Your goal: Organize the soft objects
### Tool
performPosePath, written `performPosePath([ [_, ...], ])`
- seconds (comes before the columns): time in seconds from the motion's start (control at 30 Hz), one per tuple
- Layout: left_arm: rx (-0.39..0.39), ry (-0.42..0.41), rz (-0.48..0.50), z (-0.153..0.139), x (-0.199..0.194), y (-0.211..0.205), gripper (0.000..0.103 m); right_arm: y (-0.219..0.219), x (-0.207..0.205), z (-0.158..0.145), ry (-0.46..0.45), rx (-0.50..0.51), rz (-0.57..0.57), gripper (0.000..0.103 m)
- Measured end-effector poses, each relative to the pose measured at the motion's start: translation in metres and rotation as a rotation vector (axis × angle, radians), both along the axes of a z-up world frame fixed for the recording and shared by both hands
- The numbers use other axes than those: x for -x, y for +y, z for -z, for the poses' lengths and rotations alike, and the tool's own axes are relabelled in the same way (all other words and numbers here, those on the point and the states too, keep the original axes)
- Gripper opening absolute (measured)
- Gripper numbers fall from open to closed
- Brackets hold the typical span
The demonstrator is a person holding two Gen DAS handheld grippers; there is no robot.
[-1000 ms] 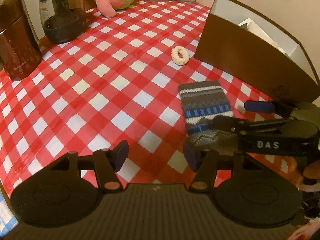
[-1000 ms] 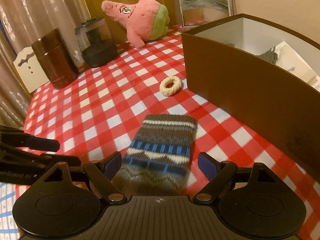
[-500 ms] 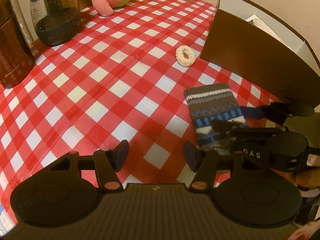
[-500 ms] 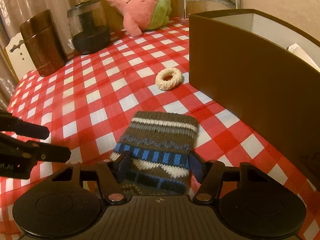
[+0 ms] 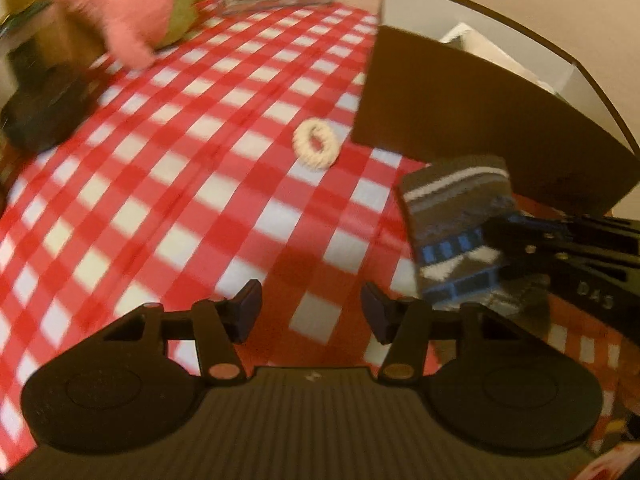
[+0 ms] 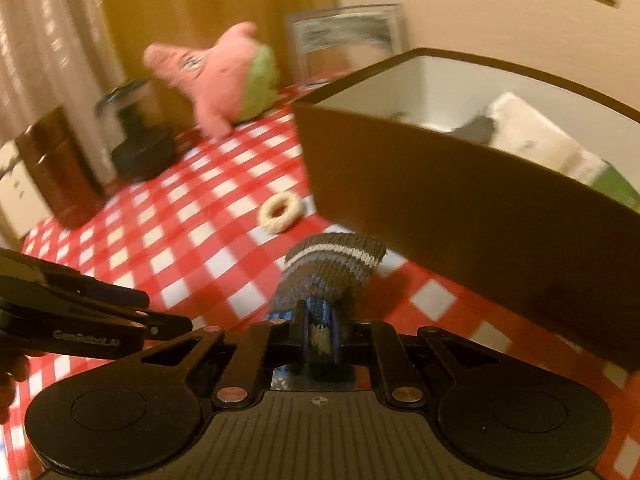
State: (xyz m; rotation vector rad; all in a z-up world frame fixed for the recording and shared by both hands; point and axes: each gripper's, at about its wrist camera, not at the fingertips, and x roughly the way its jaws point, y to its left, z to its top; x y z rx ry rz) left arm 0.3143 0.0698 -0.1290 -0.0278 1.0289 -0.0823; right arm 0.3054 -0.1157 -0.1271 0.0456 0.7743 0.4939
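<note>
My right gripper (image 6: 319, 322) is shut on the near end of a brown knitted sock (image 6: 332, 266) with white and blue stripes, and the sock's far end stands lifted off the cloth. The same sock (image 5: 456, 200) shows at the right of the left wrist view, pinched by the right gripper (image 5: 496, 236). My left gripper (image 5: 310, 310) hovers above the checked cloth; its jaws are closing with nothing between them. A cream ring scrunchie (image 5: 315, 148) (image 6: 281, 212) lies just beyond, beside the brown box (image 5: 460, 120) (image 6: 460, 200).
A pink star plush (image 6: 218, 76) (image 5: 128, 12) leans at the back by a framed picture (image 6: 348, 36). At the back left stand a dark-based glass jar (image 6: 136, 136) and a brown canister (image 6: 60, 176). The box holds white and green packets (image 6: 536, 140).
My right gripper closed on the sock and raised it from the cloth. The left gripper shifted forward and right toward the scrunchie, its jaws narrowing slightly.
</note>
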Motion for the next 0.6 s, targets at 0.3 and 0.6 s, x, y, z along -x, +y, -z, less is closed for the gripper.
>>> performPosePath([
  [0.3, -0.041, -0.059, 0.22, 0.006, -0.035, -0.001, 0.051, -0.033, 0.031, -0.023, -0.021, -0.048, 0.355, 0.011],
  [0.6, -0.056, -0.074, 0.298, 0.008, -0.065, 0.003, 0.051, -0.05, 0.029, -0.037, -0.012, -0.056, 0.581, 0.011],
])
